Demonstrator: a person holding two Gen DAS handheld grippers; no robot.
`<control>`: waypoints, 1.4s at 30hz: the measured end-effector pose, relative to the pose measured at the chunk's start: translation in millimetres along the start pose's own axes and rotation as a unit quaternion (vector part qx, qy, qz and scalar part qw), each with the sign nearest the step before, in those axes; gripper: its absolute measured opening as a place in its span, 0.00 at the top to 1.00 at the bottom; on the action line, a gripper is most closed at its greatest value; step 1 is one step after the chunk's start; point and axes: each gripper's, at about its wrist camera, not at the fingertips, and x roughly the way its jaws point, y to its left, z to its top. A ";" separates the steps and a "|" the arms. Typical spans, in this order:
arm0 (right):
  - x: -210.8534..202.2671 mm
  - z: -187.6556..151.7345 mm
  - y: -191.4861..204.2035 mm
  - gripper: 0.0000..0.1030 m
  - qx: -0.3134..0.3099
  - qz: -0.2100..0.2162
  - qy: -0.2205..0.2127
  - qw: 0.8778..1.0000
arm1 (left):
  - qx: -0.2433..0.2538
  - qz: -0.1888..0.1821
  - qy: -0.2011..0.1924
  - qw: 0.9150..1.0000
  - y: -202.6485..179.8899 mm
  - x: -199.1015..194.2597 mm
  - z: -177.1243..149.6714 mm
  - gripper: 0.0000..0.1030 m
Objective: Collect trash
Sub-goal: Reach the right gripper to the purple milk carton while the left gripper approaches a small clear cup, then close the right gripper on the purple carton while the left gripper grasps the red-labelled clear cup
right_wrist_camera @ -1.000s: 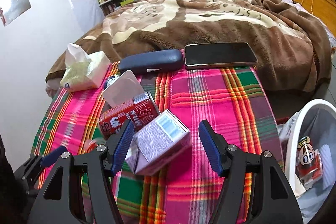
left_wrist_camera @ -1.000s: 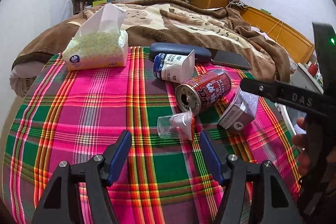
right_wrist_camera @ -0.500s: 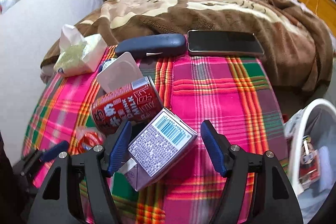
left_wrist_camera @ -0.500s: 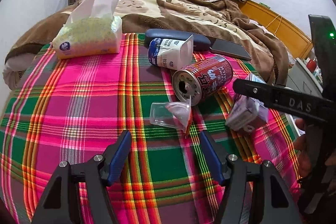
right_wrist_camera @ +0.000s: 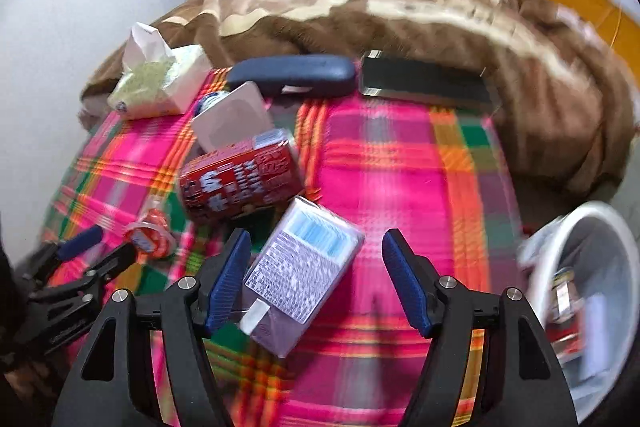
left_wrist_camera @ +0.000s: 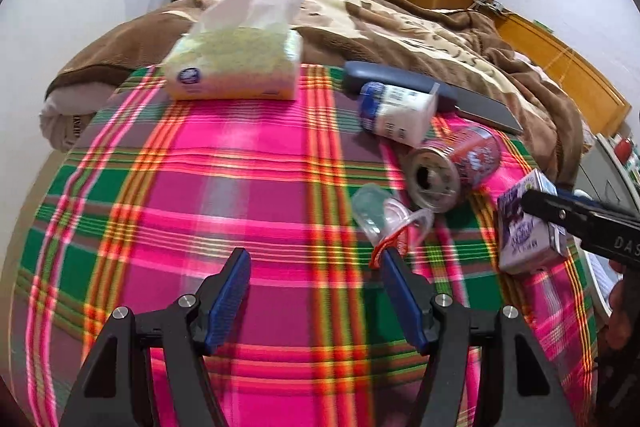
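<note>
The right gripper [right_wrist_camera: 316,279] has widened its fingers around the purple carton [right_wrist_camera: 302,277], which lies just in front of the red can [right_wrist_camera: 240,183], not yet clamped. The left gripper [left_wrist_camera: 316,291], fingers apart and empty, has shifted left of the plastic cup [left_wrist_camera: 384,223].

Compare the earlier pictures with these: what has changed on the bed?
The left gripper has shifted left, putting the clear cup beside its right finger. The right gripper still straddles the purple carton, jaws open, not gripping. Red can, tissue pack and bin stayed.
</note>
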 end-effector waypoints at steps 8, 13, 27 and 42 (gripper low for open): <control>0.5 -7.3 11.9 0.32 -0.014 -0.007 -0.015 1.000 | -0.015 -0.028 -0.020 0.999 2.8 -19.6 -0.3 0.35; 3.6 -10.9 14.1 0.33 -0.025 0.015 -0.011 1.000 | -0.018 -0.054 -0.030 0.998 -11.2 -18.5 7.8 0.35; 2.8 -15.5 11.0 0.42 -0.029 0.029 -0.024 0.999 | -0.014 -0.031 0.007 0.999 -28.2 29.5 14.8 0.35; 7.2 -28.6 7.2 0.43 -0.032 -0.006 -0.030 0.999 | -0.012 -0.030 0.001 0.999 -26.3 30.3 14.6 0.57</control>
